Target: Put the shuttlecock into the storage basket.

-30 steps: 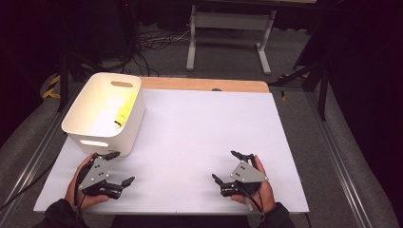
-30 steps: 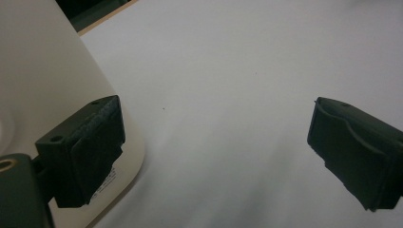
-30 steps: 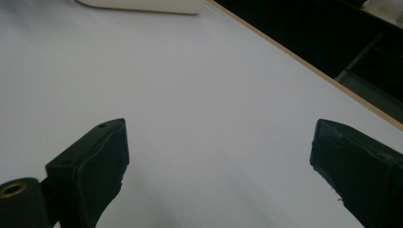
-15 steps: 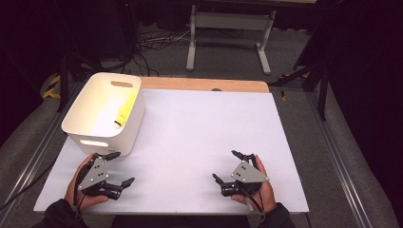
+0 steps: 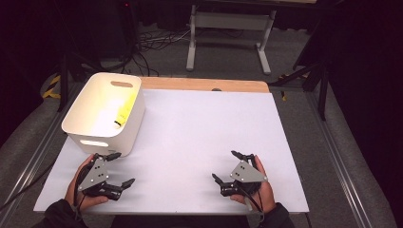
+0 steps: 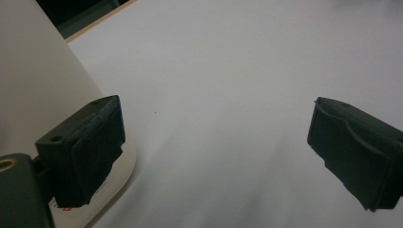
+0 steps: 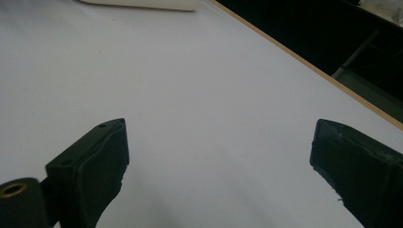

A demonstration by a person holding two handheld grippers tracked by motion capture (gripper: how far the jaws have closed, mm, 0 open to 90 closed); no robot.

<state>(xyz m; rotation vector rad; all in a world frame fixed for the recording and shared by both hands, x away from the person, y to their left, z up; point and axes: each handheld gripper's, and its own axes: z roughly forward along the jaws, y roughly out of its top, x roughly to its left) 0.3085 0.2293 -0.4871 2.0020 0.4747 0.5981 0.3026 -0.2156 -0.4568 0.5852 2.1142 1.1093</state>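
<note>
Resting both hands on the white table sheet [image 5: 199,137], I hold the left gripper [image 5: 116,168] and right gripper [image 5: 228,166] spread wide, empty; the yellow stick-like item [image 5: 124,109] lies inside the white plastic handled bin [image 5: 85,130], best approached from above.

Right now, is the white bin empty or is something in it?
Not empty. The white bin stands upright on the table, and the high view shows a yellow item lying inside against its right wall; what it is cannot be told.
</note>
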